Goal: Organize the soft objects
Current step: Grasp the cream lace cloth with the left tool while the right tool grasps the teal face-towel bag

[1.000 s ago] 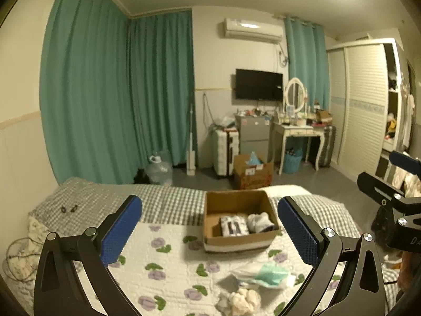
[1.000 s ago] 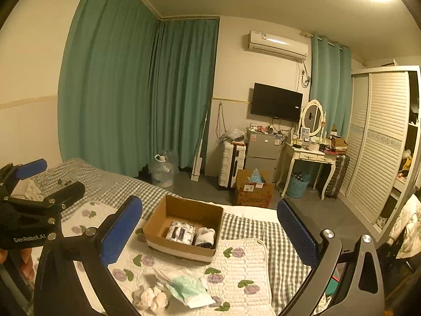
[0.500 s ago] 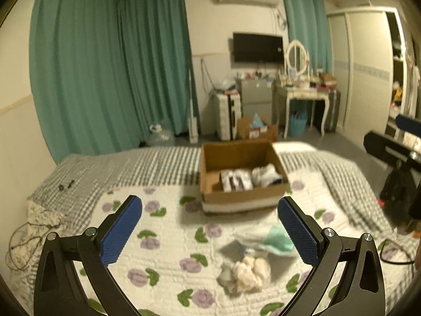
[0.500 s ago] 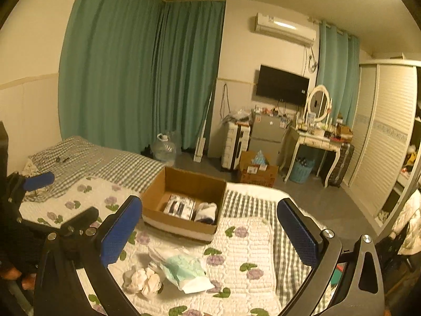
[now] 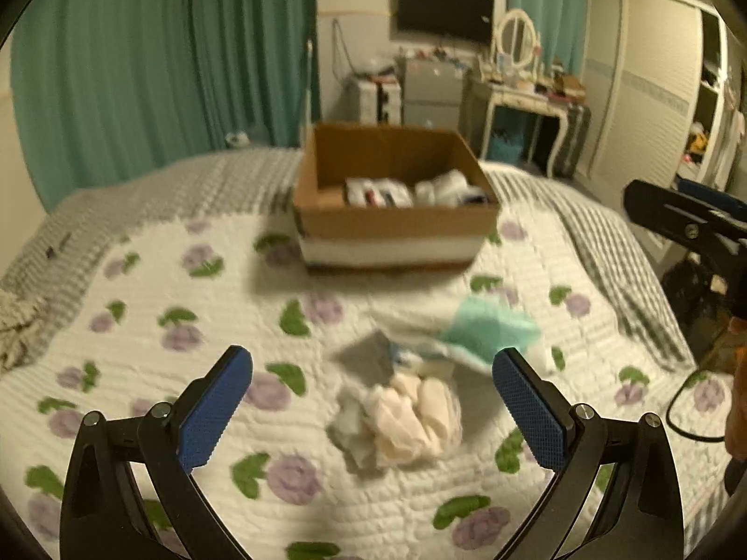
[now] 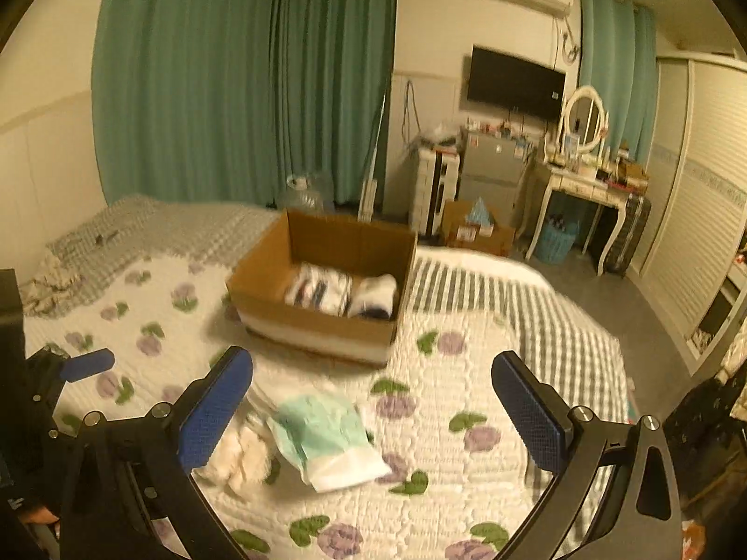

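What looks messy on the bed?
Two soft things lie loose on the quilt instead of in the cardboard box: a crumpled pale bundle and a mint-green and white packet lying crooked beside it. The box already holds folded items. Both grippers are open and empty.

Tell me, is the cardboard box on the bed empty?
No, the cardboard box already holds two soft bundles, a striped one and a white one side by side.
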`<state>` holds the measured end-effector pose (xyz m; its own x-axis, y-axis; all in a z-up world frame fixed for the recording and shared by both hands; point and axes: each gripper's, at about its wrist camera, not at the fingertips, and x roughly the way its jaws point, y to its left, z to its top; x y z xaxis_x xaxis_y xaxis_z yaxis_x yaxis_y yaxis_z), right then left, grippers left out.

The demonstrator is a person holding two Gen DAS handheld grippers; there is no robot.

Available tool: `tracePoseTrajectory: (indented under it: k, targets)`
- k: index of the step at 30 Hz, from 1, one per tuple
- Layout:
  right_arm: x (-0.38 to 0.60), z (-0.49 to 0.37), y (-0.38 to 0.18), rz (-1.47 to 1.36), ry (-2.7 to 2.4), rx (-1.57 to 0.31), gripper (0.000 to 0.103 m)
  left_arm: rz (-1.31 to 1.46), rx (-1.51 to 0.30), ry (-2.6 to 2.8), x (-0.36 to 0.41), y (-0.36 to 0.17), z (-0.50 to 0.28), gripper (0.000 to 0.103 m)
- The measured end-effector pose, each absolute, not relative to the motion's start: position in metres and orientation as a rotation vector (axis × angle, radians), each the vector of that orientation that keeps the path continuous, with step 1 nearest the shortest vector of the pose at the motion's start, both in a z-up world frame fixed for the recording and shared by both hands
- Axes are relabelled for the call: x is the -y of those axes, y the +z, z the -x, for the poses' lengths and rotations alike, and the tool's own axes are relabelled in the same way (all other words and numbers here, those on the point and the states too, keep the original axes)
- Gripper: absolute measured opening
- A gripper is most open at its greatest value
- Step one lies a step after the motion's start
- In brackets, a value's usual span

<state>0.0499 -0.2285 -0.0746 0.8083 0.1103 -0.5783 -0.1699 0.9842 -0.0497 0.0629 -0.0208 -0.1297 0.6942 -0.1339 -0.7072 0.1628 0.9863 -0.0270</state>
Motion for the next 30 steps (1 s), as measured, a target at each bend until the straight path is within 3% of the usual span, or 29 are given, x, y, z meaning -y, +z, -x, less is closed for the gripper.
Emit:
tracePoseTrajectory:
  k: [6, 10, 16, 20, 23, 26, 27, 30]
  targets:
    - [0.227, -0.070, -0.119, 0.106, 0.160, -0.715, 0.103, -0.025, -0.863, -0.202, 0.030, -0.164, -0.070, 0.103]
    - [0.223, -0.083, -0.145, 0.107, 0.193, -0.779, 0.103, -0.041, -0.903, -0.209, 0.037, -0.184, -0.076, 0.096]
    - [0.214, -0.100, -0.178, 0.127, 0.224, -0.849, 0.103, -0.059, -0.958, -0.235, 0.043, -0.213, -0.082, 0.080]
    - [0.209, -0.114, -0.201, 0.121, 0.254, -0.900, 0.102, -0.067, -1.000, -0.236, 0.043, -0.229, -0.087, 0.061]
    - [0.204, -0.121, -0.217, 0.133, 0.264, -0.938, 0.089, -0.068, -0.996, -0.217, 0.040, -0.232, -0.088, 0.051]
    - [0.204, -0.124, -0.225, 0.117, 0.276, -0.958, 0.066, -0.049, -0.998, -0.211, 0.037, -0.232, -0.090, 0.042]
    - [0.204, -0.125, -0.227, 0.107, 0.287, -0.961, 0.055, -0.046, -0.999, -0.211, 0.036, -0.232, -0.090, 0.034]
    - [0.206, -0.123, -0.227, 0.086, 0.319, -0.961, 0.038, -0.045, -0.995, -0.213, 0.035, -0.230, -0.090, 0.026]
